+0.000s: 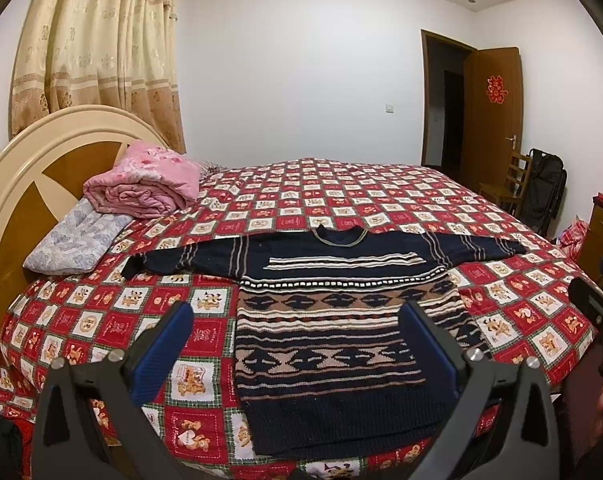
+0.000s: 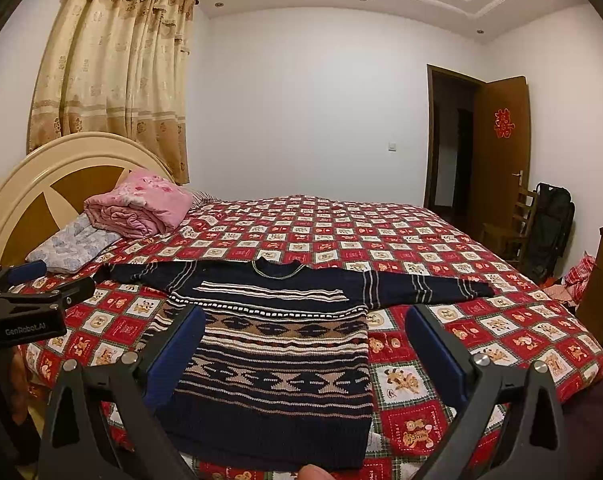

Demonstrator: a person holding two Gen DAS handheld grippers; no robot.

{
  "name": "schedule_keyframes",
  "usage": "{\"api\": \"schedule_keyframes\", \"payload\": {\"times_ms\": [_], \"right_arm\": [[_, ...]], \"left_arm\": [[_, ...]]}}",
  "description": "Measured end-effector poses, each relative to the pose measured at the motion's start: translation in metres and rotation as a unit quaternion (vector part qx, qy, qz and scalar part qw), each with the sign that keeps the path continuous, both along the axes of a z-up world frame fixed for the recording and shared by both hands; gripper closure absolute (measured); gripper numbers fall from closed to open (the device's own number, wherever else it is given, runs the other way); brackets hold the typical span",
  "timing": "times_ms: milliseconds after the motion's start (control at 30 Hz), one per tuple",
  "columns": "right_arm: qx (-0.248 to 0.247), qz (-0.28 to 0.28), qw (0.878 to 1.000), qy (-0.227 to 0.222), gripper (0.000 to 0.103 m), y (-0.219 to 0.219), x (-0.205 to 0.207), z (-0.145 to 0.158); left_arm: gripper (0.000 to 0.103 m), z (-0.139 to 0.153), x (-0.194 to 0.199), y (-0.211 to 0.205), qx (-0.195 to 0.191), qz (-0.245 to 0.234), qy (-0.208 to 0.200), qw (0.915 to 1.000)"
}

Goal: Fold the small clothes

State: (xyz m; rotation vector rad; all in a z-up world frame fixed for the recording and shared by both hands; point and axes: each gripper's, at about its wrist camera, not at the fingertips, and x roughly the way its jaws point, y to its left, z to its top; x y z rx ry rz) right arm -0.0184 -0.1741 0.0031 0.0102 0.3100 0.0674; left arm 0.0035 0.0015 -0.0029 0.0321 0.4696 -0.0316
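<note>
the left gripper (image 1: pixel 297 344) and the right gripper (image 2: pixel 305 344) both hung above the near edge of the bed (image 1: pixel 381 196) with their blue fingers (image 1: pixel 163 350) spread wide and holding nothing, likely poised for a first fold. the patterned knit sweater (image 1: pixel 329 340) lay flat just beyond them, hem nearest, sleeves stretched out left and right, laid out ready for folding. no containers showed; a rolled pink quilt (image 1: pixel 141 184) sat on a pillow (image 1: pixel 73 240) at the far left.

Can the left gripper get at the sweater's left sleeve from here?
Probably yes. The left gripper is open and empty above the sweater, and the sleeve lies flat on the bedspread, short of the pink quilt.
</note>
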Motion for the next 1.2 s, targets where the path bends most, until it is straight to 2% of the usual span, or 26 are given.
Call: {"api": "schedule_keyframes", "payload": {"times_ms": [1200], "right_arm": [[0.010, 0.027, 1.000, 0.006, 0.002, 0.0016, 0.0042, -0.0064]], "left_arm": [[0.000, -0.0036, 0.0041, 0.0000, -0.005, 0.001, 0.005, 1.0000]]}}
